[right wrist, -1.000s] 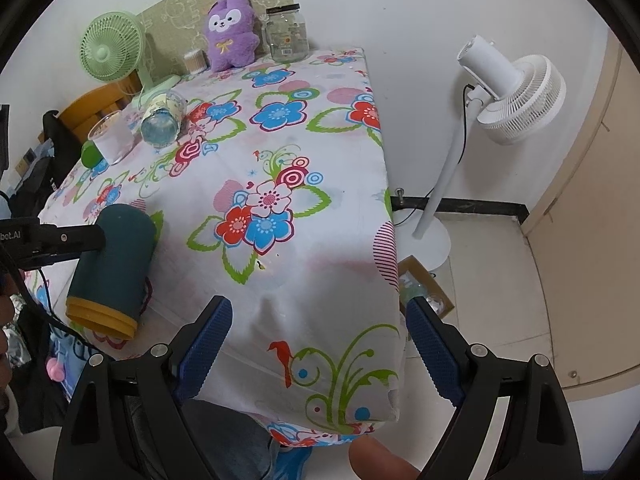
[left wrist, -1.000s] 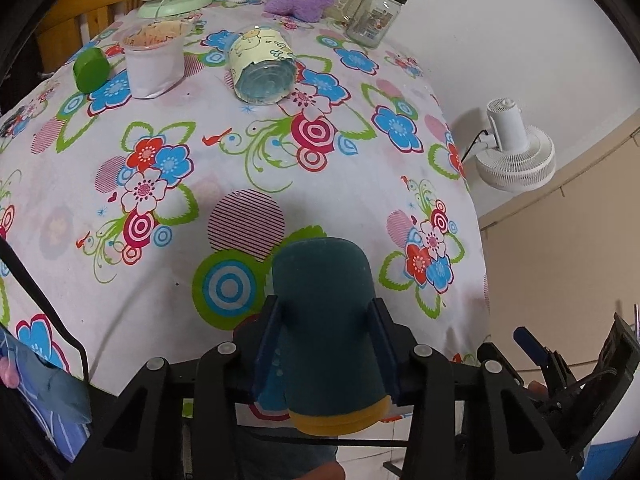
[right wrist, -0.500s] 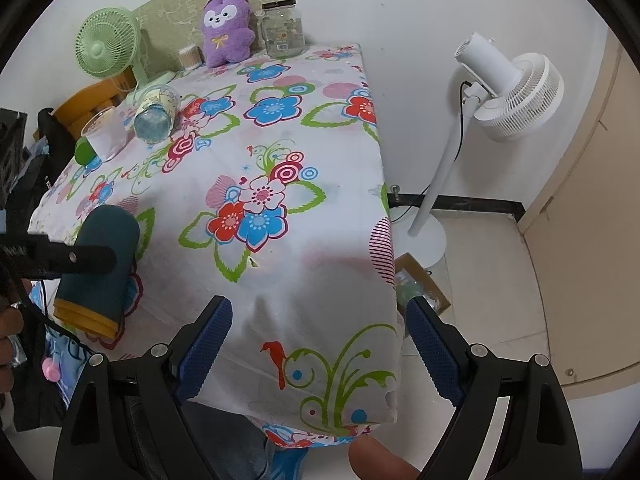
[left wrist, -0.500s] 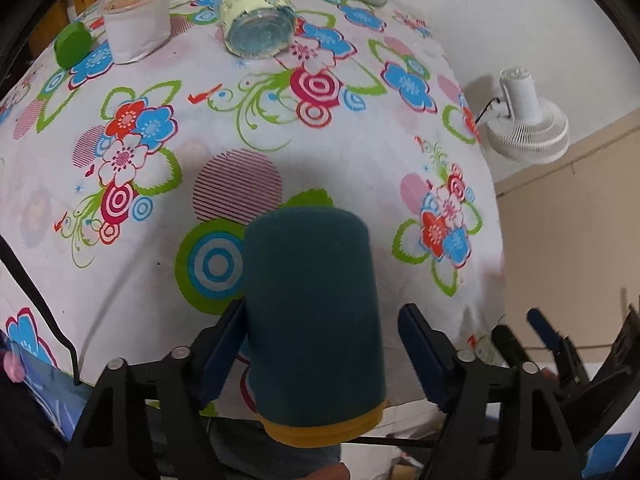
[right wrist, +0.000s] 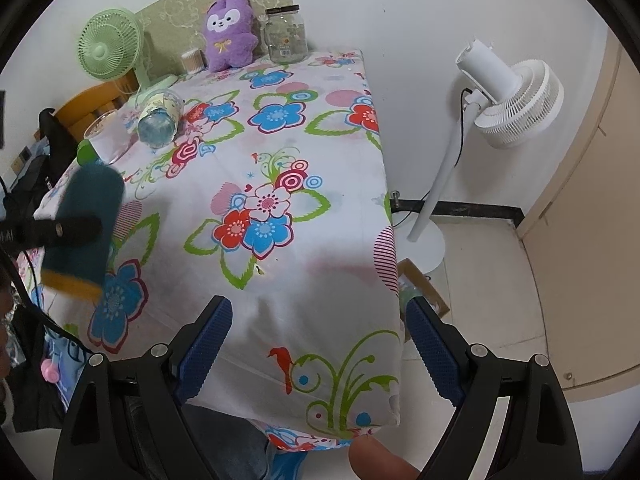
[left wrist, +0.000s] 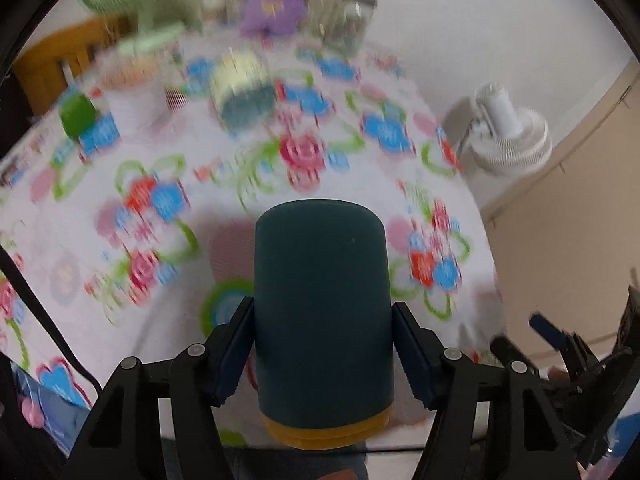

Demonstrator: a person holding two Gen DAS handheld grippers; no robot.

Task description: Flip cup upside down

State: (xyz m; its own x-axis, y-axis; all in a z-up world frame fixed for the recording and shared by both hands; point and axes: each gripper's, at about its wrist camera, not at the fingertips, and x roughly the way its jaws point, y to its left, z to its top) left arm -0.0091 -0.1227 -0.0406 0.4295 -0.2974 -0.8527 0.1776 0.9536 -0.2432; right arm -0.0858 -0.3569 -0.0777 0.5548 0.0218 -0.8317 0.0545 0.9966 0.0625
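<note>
My left gripper (left wrist: pixel 322 354) is shut on a dark teal cup (left wrist: pixel 323 308) with a yellow rim band. The cup's closed base points away from the camera and its yellow end is nearest me. It is held in the air above the table's near edge. In the right wrist view the same cup (right wrist: pixel 82 224) shows at the far left, tilted, with the left gripper's finger across it. My right gripper (right wrist: pixel 318 344) is open and empty over the table's front edge.
The flowered tablecloth (right wrist: pixel 280 168) covers the table. At the back stand a tipped clear bottle (right wrist: pixel 160 118), a clear plastic cup (right wrist: pixel 106 138), a green fan (right wrist: pixel 110 46), a purple plush (right wrist: pixel 230 32) and a glass jar (right wrist: pixel 286 36). A white floor fan (right wrist: pixel 512 98) stands to the right.
My left gripper has closed back onto the teal cup and lifted it, tilting upward so more of the back of the table shows. The right gripper has stayed still.
</note>
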